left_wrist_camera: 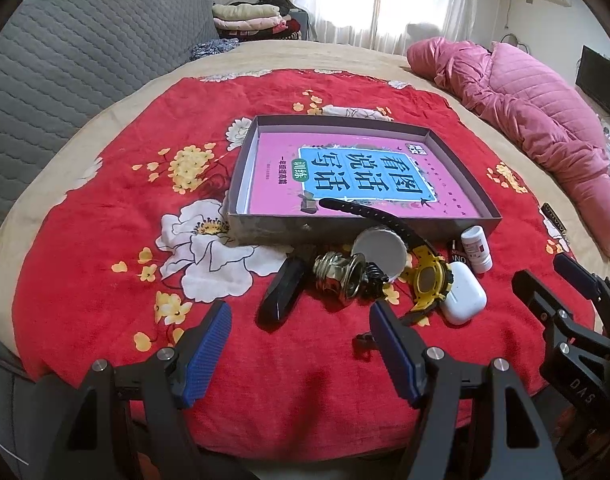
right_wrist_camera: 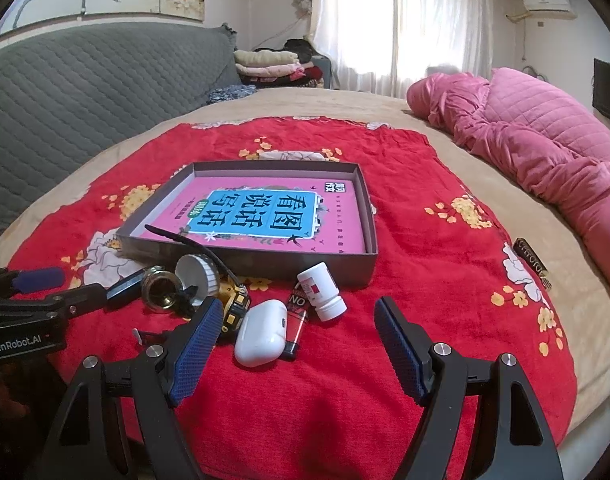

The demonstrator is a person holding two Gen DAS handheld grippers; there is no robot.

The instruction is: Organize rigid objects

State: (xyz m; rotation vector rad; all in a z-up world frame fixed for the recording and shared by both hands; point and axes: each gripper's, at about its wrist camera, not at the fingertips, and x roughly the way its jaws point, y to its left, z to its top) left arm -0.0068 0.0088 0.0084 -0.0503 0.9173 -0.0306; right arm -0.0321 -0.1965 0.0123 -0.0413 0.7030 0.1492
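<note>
Both the left gripper [left_wrist_camera: 299, 350] and the right gripper [right_wrist_camera: 297, 350] hover with jaws apart, and the white earbud case [right_wrist_camera: 261, 332], lying just before the box [right_wrist_camera: 369, 236], seems nearer the right one, its long axis pointing roughly away.

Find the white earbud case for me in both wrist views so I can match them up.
Left wrist: the earbud case lies right of centre on the red cloth, beside the yellow watch.
Right wrist: the earbud case lies just left of centre, between the open right tongs.
Shared landmark: the small white pill bottle, just beyond the case in front of the grey box.
</note>
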